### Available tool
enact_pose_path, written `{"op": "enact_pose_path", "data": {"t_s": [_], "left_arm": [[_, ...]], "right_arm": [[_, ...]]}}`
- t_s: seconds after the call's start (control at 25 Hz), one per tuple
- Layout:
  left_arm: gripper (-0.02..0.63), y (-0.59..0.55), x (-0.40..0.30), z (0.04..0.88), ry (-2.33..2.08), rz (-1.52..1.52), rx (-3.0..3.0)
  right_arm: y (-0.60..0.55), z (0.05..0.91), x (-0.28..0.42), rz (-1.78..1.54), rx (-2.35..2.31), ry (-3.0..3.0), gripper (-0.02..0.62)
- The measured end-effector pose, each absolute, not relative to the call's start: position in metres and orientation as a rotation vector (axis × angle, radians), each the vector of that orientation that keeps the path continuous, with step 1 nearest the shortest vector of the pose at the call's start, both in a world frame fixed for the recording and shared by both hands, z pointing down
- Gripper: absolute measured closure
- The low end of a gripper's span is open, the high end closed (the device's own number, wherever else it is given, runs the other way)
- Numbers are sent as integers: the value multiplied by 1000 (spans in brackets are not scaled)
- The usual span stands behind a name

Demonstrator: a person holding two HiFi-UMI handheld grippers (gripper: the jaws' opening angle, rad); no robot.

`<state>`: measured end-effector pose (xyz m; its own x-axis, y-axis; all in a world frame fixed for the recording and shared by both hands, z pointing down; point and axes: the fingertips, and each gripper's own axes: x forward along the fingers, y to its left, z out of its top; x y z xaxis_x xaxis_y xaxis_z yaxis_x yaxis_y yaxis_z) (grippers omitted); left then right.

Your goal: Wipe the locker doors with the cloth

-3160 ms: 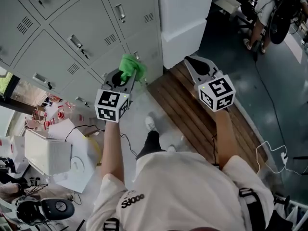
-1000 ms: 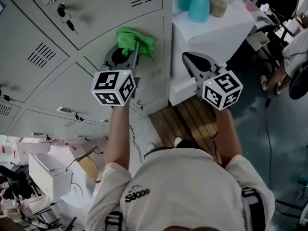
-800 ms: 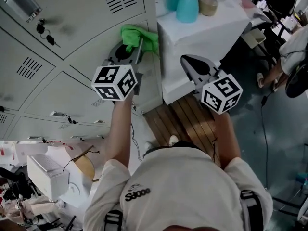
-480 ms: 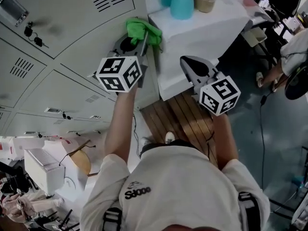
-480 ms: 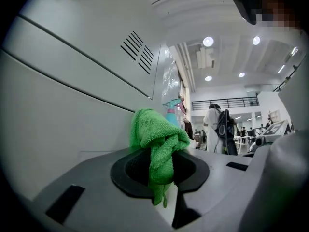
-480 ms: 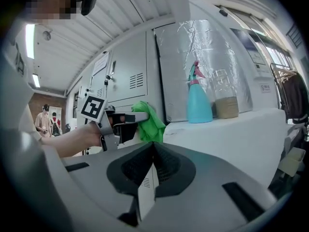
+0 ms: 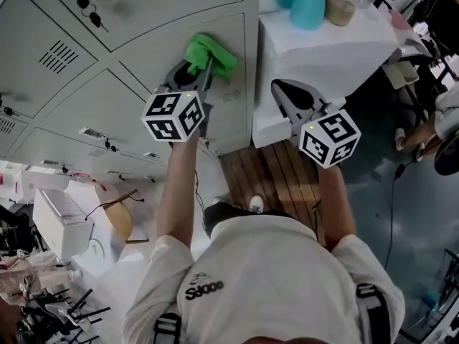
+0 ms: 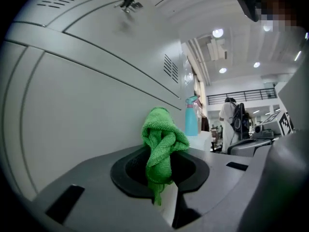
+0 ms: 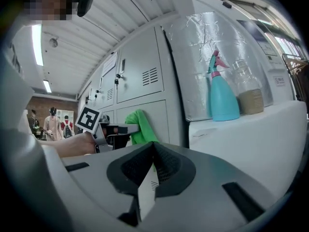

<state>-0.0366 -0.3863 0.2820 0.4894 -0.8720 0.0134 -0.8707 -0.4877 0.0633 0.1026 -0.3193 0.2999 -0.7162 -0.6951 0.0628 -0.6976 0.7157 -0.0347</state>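
Looks like a workshop or lab hall. Bank of grey lockers [image 7: 143, 70] with keys [image 7: 90, 9] hanging in a door. White counter [image 7: 337, 45] bearing a spray bottle [image 7: 308, 9] and a jar [image 7: 343, 6]. Boxes [image 7: 61, 224] and loose tools [image 7: 72, 307] strewn underfoot. High ceiling [image 8: 241, 47] with round lights [image 8: 218, 33], a railed gallery [image 8: 241, 96], and people [image 9: 50, 122] standing farther back.

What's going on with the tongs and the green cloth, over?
Left tongs shut on green cloth. Right tongs shut, empty, held clear. Cloth up at locker door, contact unclear. Spray bottle off to the side, nothing blocking.
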Motion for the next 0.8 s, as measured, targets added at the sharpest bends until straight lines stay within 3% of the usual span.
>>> {"op": "enact_pose_path", "data": {"t_s": [0.48,0.8], "left_arm": [[524,-343,-175,297,-1936,-61,2372],[525,-340,-187,312,-1980,-73,2298]], "right_arm": [[-315,298,39,69,945,-2947,588],[-312,306,36,54,924,-2928,588]]}}
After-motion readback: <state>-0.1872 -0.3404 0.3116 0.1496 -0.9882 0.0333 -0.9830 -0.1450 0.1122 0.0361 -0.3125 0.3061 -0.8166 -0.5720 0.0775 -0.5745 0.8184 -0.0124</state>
